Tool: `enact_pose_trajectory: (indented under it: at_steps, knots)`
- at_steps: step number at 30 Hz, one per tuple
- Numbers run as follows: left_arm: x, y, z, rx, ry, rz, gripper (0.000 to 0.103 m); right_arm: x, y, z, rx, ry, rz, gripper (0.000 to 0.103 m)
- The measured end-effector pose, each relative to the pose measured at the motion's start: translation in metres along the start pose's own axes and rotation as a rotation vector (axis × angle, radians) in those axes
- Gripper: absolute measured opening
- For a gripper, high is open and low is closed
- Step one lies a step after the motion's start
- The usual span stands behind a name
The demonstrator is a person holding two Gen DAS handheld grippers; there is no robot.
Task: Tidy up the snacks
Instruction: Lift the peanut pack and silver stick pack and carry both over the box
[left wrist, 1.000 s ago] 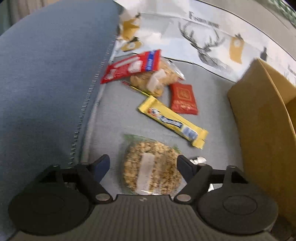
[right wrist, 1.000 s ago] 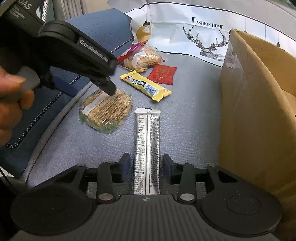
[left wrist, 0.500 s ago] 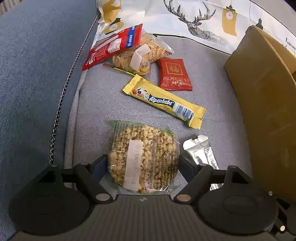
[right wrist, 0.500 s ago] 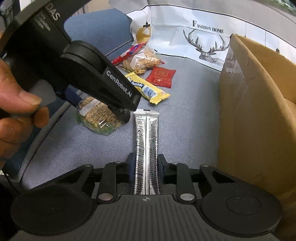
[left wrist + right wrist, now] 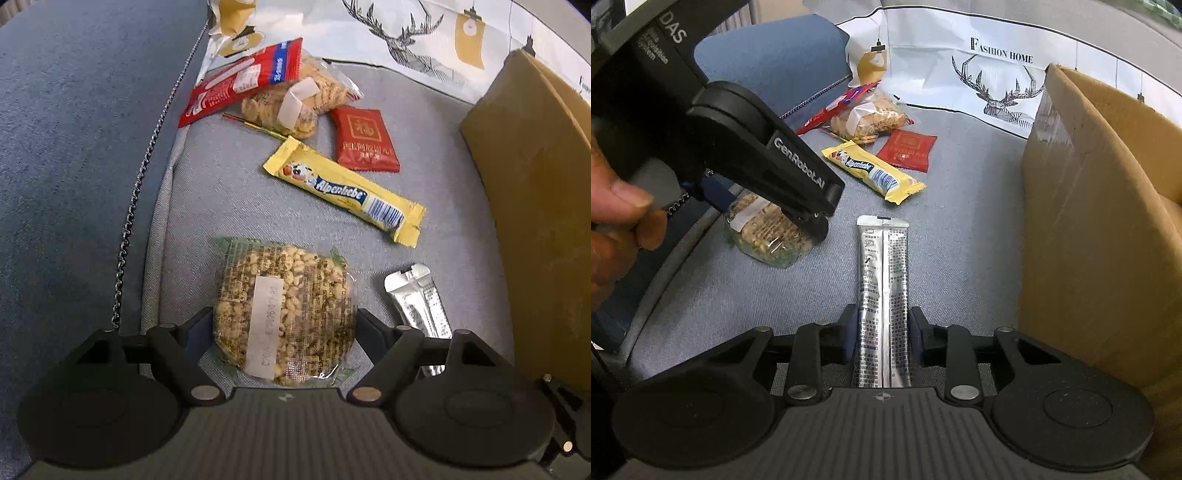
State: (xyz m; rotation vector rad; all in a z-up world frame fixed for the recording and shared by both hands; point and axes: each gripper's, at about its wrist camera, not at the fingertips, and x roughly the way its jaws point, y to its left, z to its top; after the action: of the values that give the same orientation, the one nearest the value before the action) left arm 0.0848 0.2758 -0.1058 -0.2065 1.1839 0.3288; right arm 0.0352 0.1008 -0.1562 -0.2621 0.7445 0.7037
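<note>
A: Snacks, item one: round puffed-grain cake (image 5: pixel 284 314) in clear wrap, flat on the grey sofa seat (image 5: pixel 229 206), at 6 o'clock in the left wrist view.
B: Left gripper (image 5: pixel 284 328)?
A: Fingers set wide, one at each edge of the cake; whether the pads press it, I cannot tell.
B: Item two?
A: Silver stick sachet (image 5: pixel 882 295), lengthwise between the right gripper (image 5: pixel 882 332) fingers. Those fingers stand narrow, have just been closing then easing, and hold the sachet's sides.
B: Remaining stock?
A: Yellow candy bar (image 5: pixel 343 190) at 12 o'clock from the cake; red packet (image 5: pixel 364 138) just beyond it; clear biscuit bag (image 5: pixel 295 103) and long red wrapper (image 5: pixel 240 81) touching, toward 11 o'clock.
B: Container?
A: Cardboard box (image 5: pixel 1100 206) at 3 o'clock, upright, beside the sachet.
B: Backdrop?
A: White deer-print bag (image 5: pixel 993 77) at 12 o'clock.
</note>
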Motion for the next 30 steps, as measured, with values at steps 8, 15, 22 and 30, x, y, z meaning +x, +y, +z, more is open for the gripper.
enact_pose_trajectory:
  at_steps: [8,15,22,30]
  knots:
    - [0.002,-0.001,0.0,0.014,0.004,0.005,0.084,0.001,0.0,0.0,-0.001,0.001,0.001,0.033]
    - [0.001,-0.001,0.0,0.016,-0.005,0.009,0.084,-0.001,0.0,0.0,0.004,-0.018,0.013,0.025]
    - [-0.008,0.002,0.001,-0.009,-0.052,-0.003,0.083,-0.01,0.0,0.003,0.007,-0.068,0.017,0.021]
    - [-0.036,0.007,0.001,-0.054,-0.164,-0.047,0.083,-0.035,0.002,0.006,-0.016,-0.163,0.015,0.02]
